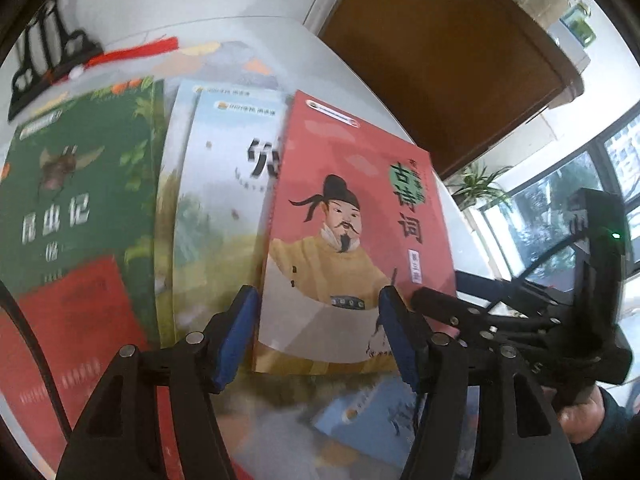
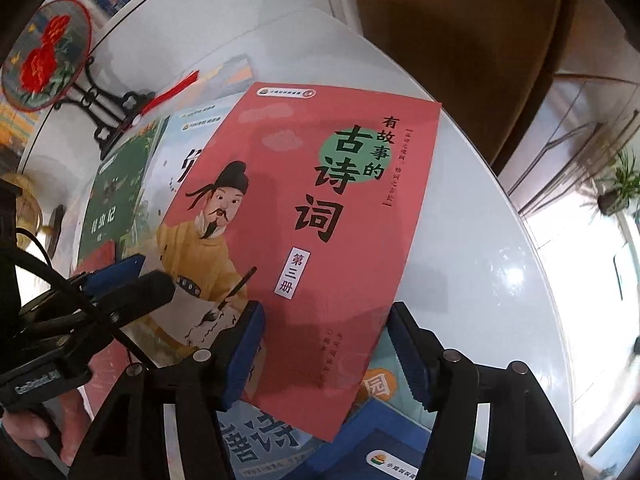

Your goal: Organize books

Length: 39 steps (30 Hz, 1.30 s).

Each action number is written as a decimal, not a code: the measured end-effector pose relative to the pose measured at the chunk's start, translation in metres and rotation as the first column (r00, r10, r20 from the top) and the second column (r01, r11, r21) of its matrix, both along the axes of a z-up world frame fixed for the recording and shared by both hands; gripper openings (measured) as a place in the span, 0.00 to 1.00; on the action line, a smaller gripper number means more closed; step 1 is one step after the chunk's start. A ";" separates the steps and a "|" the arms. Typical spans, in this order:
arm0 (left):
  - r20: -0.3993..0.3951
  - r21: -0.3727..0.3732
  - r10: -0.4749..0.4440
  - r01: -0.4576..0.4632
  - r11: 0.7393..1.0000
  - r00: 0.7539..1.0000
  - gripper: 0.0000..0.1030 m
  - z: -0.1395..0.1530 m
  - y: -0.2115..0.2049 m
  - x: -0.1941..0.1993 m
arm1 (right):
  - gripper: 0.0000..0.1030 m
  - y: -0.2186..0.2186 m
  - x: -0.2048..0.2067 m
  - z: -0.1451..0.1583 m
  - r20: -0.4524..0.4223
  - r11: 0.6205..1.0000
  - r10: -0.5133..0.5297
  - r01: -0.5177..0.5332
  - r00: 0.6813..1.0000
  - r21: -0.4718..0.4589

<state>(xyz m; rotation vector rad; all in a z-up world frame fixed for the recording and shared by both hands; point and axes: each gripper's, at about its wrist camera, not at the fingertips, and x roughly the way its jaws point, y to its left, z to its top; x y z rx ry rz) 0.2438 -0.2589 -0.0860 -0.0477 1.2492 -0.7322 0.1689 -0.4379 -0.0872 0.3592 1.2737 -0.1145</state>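
Both grippers, left and right, gape over a red poetry book; 3 books lie in a row, blue ones unsorted.

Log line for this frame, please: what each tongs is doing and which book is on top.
left tongs: open over pink poetry book | right tongs: open over same book | book: topmost, flat, not gripped | table: books spread

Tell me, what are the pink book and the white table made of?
The pink book looks like paper with a smooth, slightly shiny cover: it is thin, with printed pictures and lettering. The white table looks hard and glossy, maybe glass or polished stone, since bright window light reflects off it. Which one, I cannot tell.
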 end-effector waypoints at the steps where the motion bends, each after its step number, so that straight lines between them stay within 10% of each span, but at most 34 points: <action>1: -0.003 -0.013 0.008 -0.008 1.000 1.000 0.57 0.003 0.006 -0.005 | 0.61 0.005 0.001 0.001 -0.002 1.000 0.023 -0.023 1.000 -0.010; 18: -0.065 -0.048 0.297 -0.300 0.953 0.953 0.57 0.008 0.131 -0.083 | 0.65 0.118 -0.018 0.002 0.024 0.916 0.401 -0.399 0.916 -0.046; 23: -0.072 -0.012 0.353 -0.354 0.935 0.933 0.57 -0.001 0.141 -0.088 | 0.45 0.102 -0.022 0.000 0.055 0.927 0.373 -0.375 0.926 0.025; 30: -0.027 0.018 0.345 -0.344 0.939 0.938 0.56 -0.002 0.124 -0.087 | 0.42 0.105 -0.034 0.001 0.071 0.921 0.386 -0.389 0.920 0.035; 39: -0.036 -0.165 0.345 -0.346 0.924 0.938 0.28 0.028 0.139 -0.094 | 0.43 0.087 -0.028 -0.003 0.097 0.935 0.319 -0.330 0.943 0.127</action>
